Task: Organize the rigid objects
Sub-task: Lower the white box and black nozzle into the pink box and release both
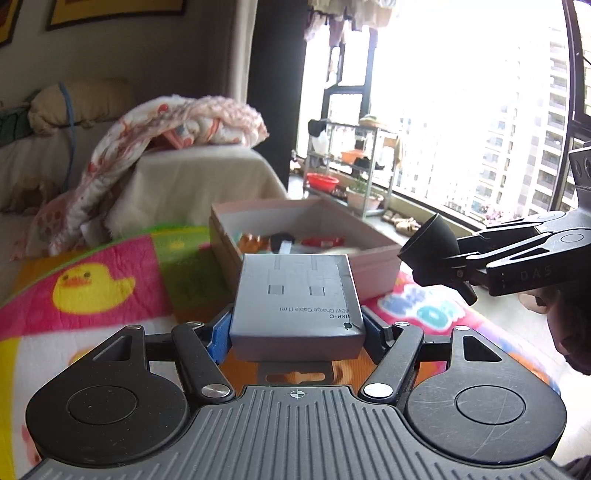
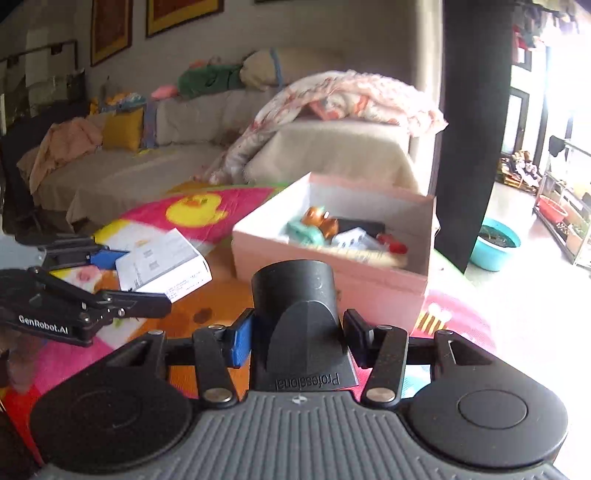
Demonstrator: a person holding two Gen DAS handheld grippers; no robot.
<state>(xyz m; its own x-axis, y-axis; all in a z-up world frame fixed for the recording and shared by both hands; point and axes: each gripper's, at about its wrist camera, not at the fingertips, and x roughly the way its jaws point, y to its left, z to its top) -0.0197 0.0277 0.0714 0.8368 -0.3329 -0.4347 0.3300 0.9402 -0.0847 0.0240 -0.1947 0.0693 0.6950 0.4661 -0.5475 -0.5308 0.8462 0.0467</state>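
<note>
Beige sofa point(image 2: 147, 166) sat under framed pictures point(image 2: 110, 29), bright window point(image 1: 461, 110) opposite, duck-print mat point(image 1: 92, 288) below.

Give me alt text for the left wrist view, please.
The left gripper holds a grey USB-C cable box above a colourful duck-print mat, facing an open pink box of small items. At right, the right gripper holds a black nozzle.
</note>
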